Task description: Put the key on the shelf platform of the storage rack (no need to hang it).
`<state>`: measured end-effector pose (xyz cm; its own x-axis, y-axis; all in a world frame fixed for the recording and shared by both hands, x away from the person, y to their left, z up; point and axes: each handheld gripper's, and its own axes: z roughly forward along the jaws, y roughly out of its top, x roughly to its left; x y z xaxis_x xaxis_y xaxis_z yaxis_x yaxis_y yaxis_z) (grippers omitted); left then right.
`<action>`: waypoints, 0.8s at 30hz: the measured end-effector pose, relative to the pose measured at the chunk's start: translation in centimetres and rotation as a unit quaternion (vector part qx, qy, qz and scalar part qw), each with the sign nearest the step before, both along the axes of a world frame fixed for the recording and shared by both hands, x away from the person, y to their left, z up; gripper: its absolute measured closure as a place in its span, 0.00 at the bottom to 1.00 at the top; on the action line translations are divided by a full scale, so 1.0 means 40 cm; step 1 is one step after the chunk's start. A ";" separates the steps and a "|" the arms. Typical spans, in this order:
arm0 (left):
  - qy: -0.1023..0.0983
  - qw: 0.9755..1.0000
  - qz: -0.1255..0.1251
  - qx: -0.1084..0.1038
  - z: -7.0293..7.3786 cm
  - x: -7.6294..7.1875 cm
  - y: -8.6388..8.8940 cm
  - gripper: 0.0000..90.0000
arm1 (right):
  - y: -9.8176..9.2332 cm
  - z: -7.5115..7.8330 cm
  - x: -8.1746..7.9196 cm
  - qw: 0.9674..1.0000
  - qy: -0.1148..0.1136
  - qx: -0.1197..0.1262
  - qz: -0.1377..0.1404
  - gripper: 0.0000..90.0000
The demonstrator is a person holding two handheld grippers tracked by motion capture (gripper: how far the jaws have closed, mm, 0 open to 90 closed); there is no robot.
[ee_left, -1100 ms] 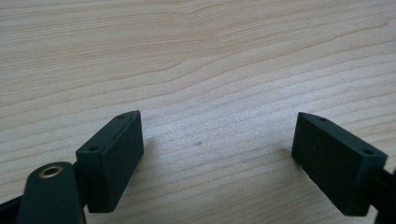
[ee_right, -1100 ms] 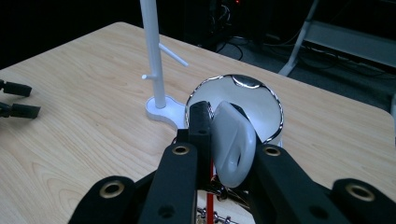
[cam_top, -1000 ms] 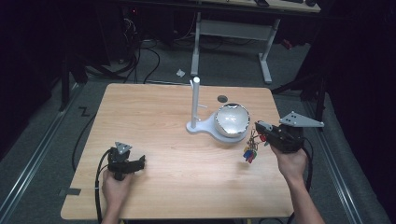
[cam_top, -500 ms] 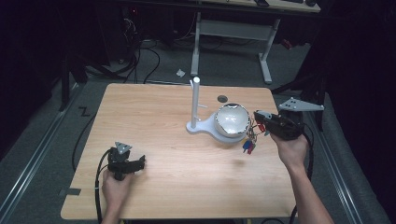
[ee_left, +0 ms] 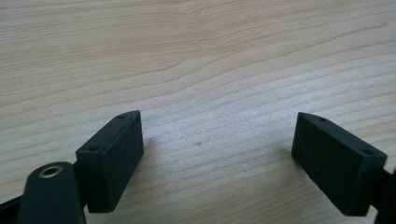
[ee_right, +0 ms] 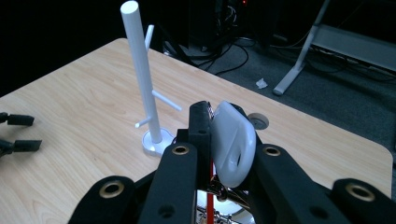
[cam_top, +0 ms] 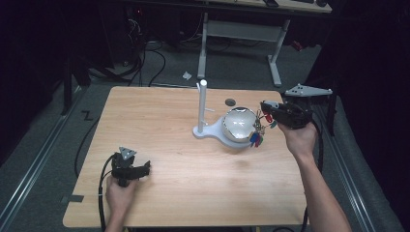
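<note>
The right gripper (cam_top: 269, 107) is clamped on a white key fob (ee_right: 232, 142); its coloured keys (cam_top: 257, 137) dangle beside the bowl (cam_top: 239, 124), clear for hanging on the white peg stand (cam_top: 202, 108). The right forearm extends forward, gripper raised. The left gripper (ee_left: 219, 154) rests on the worktop (cam_top: 169, 125), jaws wide and empty.

table (cam_top: 159, 121): light wood | floor: cables (cam_top: 145, 63) | behind: white desk legs (cam_top: 275, 53)

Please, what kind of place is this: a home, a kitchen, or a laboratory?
Probably a laboratory or workshop set up for recording. A bare wooden table stands in a dark room, loose cables lie on the grey floor, and a metal-legged workbench stands behind it.
</note>
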<state>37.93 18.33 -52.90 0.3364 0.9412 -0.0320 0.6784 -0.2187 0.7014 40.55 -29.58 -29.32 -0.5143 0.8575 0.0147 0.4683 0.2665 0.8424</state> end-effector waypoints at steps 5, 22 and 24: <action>0.000 1.000 0.000 0.000 0.000 0.000 0.000 0.19 | 0.007 0.001 0.033 1.000 0.005 0.002 -0.002 0.93; 0.000 1.000 0.000 0.000 0.000 0.000 0.000 0.19 | 0.030 -0.018 0.120 0.999 0.017 0.012 -0.025 0.93; 0.000 1.000 0.000 0.000 0.000 0.000 0.000 0.19 | 0.036 -0.027 0.129 0.999 0.020 0.010 -0.025 0.93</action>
